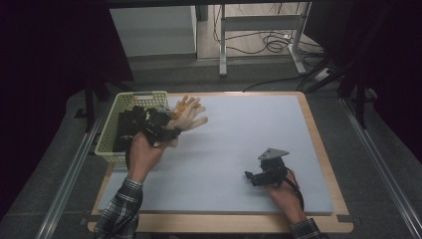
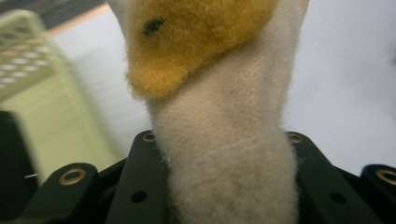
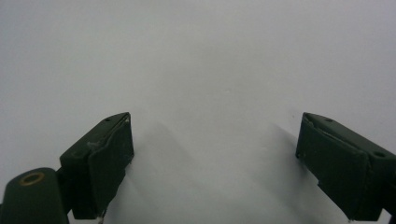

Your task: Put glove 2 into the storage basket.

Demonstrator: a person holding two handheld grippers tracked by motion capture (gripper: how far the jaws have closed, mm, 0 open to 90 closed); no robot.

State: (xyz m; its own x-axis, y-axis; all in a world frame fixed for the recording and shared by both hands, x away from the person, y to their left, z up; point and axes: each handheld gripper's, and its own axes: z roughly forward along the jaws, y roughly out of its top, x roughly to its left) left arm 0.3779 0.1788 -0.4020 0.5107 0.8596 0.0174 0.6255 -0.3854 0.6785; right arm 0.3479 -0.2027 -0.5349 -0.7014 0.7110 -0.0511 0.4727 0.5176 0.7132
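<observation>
Item: 1 cream-and-orange work glove [image 1: 188, 115], clamped at the cuff in the left gripper [image 1: 160, 127], held above the mat beside the green basket [image 1: 115, 121]. Right gripper [image 1: 262, 175] rests on the mat, jaws wide, empty. Step: glove lifted from basket, likely. Next: lower onto bare mat [image 1: 249, 129], then release.
</observation>
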